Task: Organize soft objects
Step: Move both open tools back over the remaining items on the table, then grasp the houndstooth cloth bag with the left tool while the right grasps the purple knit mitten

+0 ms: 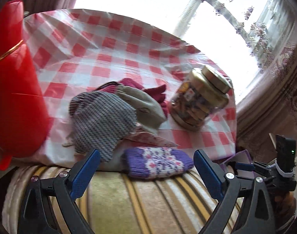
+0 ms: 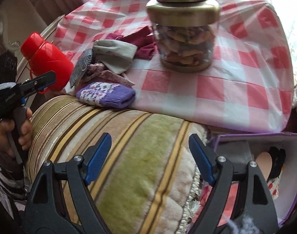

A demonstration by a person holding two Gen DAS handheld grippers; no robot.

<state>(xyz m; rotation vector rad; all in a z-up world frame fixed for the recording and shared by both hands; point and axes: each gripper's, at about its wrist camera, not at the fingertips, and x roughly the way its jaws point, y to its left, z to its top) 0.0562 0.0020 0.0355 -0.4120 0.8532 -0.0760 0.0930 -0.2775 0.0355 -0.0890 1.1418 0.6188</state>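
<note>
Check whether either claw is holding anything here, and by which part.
Nothing is held. The left claw is open, facing the purple sock without touching it. The right claw is open over the striped cushion.

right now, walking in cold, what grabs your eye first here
A heap of small knitted socks and mittens sits on the red-checked cloth, the purple patterned sock nearest at its front edge. A gold-lidded jar stands right of the heap and a red bottle left. Both grippers, left and right, are open and empty.
</note>
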